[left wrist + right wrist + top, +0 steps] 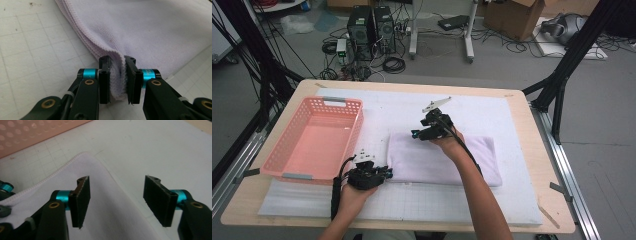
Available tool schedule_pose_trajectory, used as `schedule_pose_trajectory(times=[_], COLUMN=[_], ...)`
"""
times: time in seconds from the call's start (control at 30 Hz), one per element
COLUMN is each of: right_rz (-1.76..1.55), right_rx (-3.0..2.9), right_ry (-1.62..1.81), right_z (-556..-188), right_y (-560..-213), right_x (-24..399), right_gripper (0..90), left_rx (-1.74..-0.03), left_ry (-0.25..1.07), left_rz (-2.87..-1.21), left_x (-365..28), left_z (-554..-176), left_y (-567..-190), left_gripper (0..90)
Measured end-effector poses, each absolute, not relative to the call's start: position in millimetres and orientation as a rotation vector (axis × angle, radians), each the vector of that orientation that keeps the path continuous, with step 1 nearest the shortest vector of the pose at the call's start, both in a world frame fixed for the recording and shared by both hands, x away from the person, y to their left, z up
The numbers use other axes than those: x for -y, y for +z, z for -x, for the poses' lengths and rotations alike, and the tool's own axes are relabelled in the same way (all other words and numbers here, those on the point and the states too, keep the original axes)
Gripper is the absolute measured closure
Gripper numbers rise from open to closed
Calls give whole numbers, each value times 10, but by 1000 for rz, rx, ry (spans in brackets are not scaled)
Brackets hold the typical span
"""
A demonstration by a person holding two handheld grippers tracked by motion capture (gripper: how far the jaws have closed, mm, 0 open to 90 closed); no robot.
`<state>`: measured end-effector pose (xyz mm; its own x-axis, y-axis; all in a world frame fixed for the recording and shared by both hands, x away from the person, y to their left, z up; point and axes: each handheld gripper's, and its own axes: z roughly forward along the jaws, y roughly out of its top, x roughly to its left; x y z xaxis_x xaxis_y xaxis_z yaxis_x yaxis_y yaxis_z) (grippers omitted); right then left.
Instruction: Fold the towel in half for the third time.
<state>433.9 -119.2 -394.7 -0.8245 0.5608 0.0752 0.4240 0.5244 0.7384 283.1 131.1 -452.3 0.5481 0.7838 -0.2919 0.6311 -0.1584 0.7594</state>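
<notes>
A folded pale lilac towel [447, 159] lies on the white gridded mat [492, 115]. My left gripper [387, 173] sits at the towel's near left corner, and in the left gripper view its jaws are shut on the bunched towel corner [117, 82]. My right gripper [416, 134] hovers over the towel's far left corner. In the right gripper view its pads [81, 200] stand apart above the towel's far edge [100, 195], with the cloth edge running between them and neither pad pressing on it.
A pink plastic basket [298, 176] stands on the left of the mat, close to the towel's left edge and also seen as the pink basket [30, 132] behind the right gripper. The wooden table edge [532, 125] borders the mat on the right.
</notes>
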Motion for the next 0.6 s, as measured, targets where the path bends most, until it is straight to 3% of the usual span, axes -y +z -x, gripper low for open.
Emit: schedule_pose_trajectory(times=[0.4,0.6], right_rz=[-749,-644], right_rx=[-2738,-2805], right_ry=[1057,923], right_z=[-4529,-4556], right_y=[-4176,-4230], right_x=[695,449], right_gripper=[484,585], left_rx=[-1167,-1170], left_ry=[179,168], left_rz=[-1861,-1859], left_x=[-1342,-1355], left_z=[-2833,-2834], left_y=[-4525,-4525], left_gripper=[754,753])
